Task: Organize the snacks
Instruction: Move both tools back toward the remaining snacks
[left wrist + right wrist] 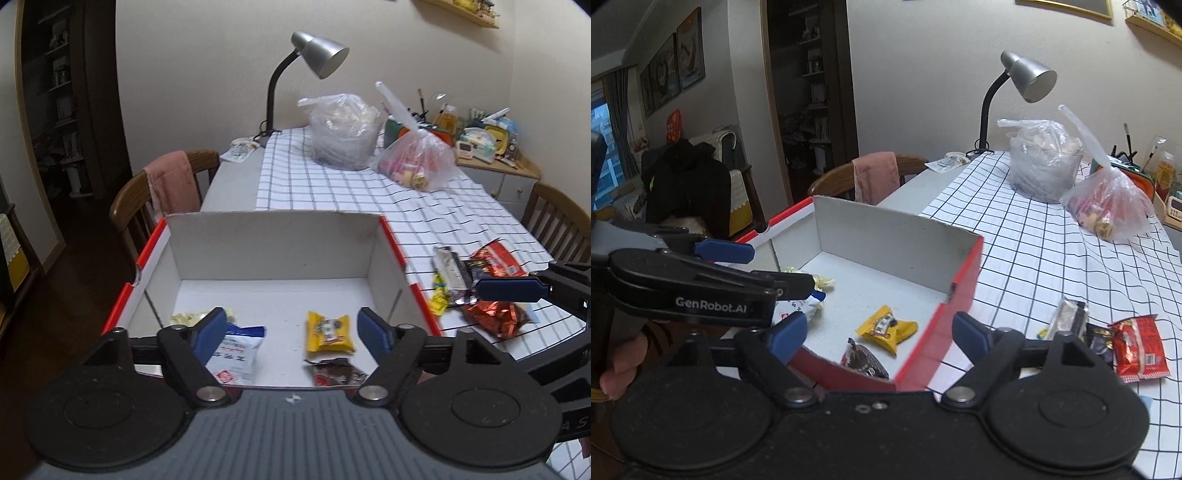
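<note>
Both grippers' fingers (210, 334) released; yellow snack (330, 331) in box (273, 236) between them.

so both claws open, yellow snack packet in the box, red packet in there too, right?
Not the red packet: the right wrist view shows it on the checked cloth outside the box. The yellow snack packet is inside, and the left claw and right claw are open.

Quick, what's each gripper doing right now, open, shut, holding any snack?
Left gripper: open, holding nothing, above the box.
Right gripper: open, holding nothing, over the box's near red corner.
</note>
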Available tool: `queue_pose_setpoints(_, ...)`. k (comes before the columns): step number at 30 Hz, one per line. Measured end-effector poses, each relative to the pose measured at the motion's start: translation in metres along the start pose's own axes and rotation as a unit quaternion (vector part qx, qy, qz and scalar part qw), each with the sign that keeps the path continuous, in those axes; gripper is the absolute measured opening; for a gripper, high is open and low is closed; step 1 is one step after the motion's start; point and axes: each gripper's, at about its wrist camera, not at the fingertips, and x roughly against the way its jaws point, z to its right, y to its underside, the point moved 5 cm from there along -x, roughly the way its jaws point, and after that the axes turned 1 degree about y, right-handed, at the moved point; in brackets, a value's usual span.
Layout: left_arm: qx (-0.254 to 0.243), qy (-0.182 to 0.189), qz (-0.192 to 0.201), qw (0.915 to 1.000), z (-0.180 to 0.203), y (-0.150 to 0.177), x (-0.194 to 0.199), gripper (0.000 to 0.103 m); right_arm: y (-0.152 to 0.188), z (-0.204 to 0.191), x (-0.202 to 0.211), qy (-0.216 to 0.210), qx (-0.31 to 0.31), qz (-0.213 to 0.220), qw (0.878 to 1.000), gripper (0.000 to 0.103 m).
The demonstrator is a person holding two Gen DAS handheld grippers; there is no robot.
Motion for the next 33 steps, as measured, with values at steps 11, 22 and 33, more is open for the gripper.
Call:
queue_pose_setpoints(11,-0.011,0.048,0.006,0.9988,0.055,0.007,0.010,0.082,0.025,0.050,0.045,0.026,-0.024,0.016,0.999,0.103)
queue_pose_setpoints(22,-0.024,0.089,-0.028,0.9953,0.139,0.034,-0.015,0.086,0.069,0.134,0.075,0.093,-0.058,0.003,0.994,0.103)
queue_pose_setpoints(33,-0.026,0.082,-0.042,0.9954,0.200,0.059,-0.046,0.086,0.114,0.195,0.086,0.121,-0.096,-0.018,0.988,0.103)
